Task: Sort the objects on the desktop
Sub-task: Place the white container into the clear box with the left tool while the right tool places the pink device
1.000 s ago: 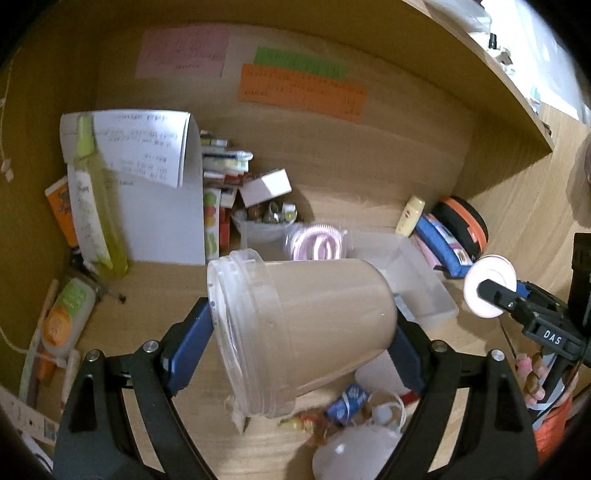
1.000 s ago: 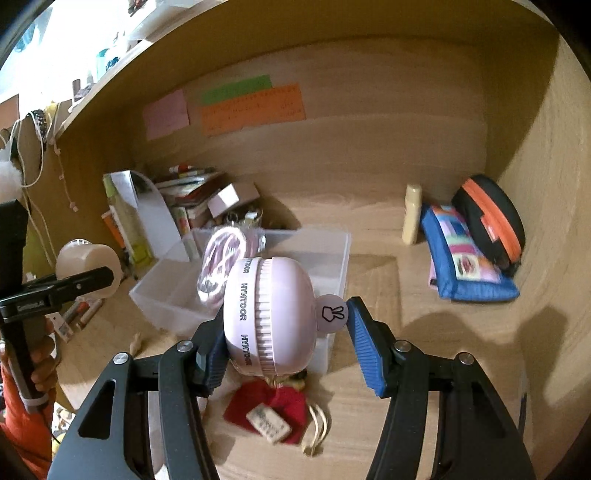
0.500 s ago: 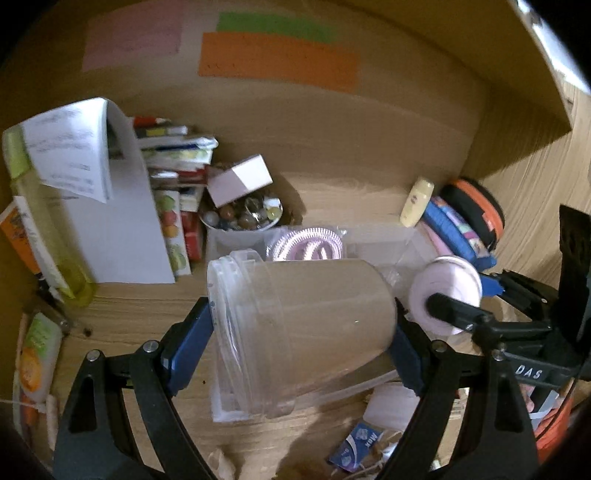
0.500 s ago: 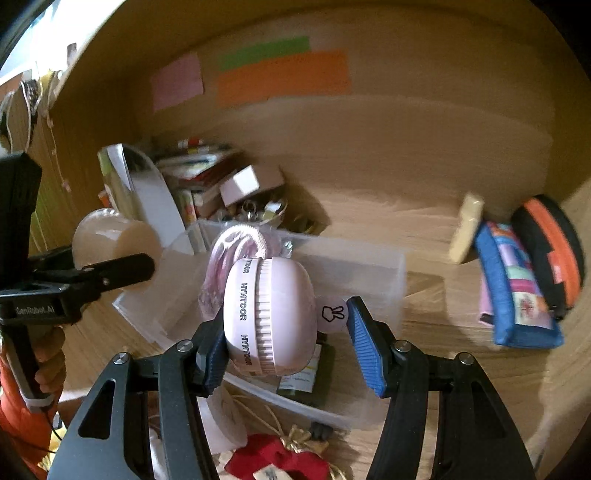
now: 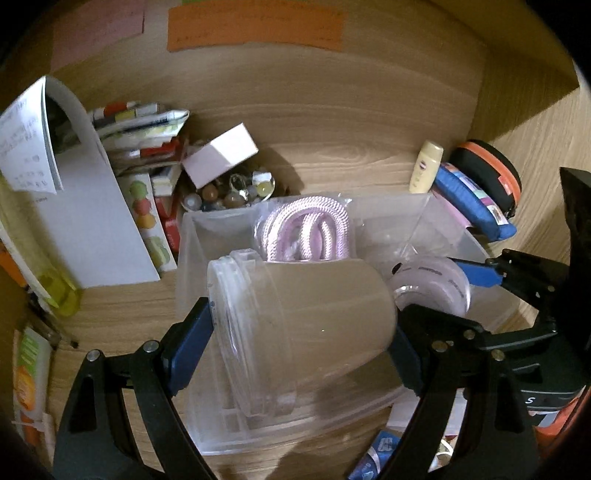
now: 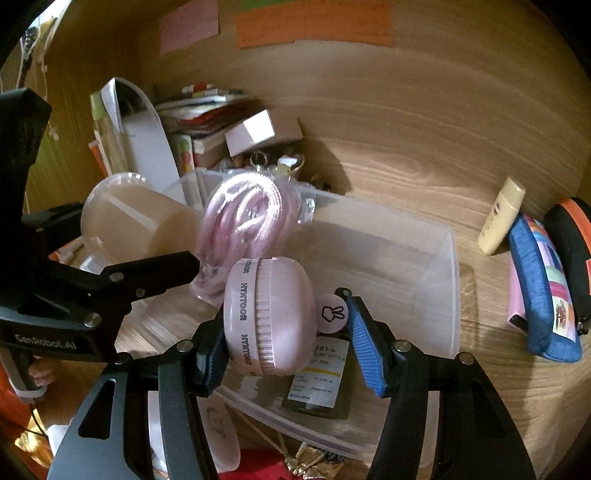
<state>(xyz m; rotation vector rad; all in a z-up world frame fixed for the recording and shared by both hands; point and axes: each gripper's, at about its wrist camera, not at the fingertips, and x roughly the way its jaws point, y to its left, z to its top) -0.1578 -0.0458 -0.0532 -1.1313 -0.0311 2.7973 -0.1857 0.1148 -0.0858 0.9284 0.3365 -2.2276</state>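
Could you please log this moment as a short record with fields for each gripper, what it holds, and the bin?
left gripper: shut on clear lidless plastic jar, held on its side above the bin
right gripper: shut on round pink HYTTOOR case, held over the bin
bin: clear rectangular plastic storage bin on the wooden desk
bin contents: bagged pink coiled cord; dark labelled bottle

Ahead of the tongs rises a wood-grain back wall (image 6: 424,122) bearing orange (image 5: 255,26) and pink paper notes (image 6: 188,24); a wooden desktop (image 5: 110,306) spreads below under dim, warm light.
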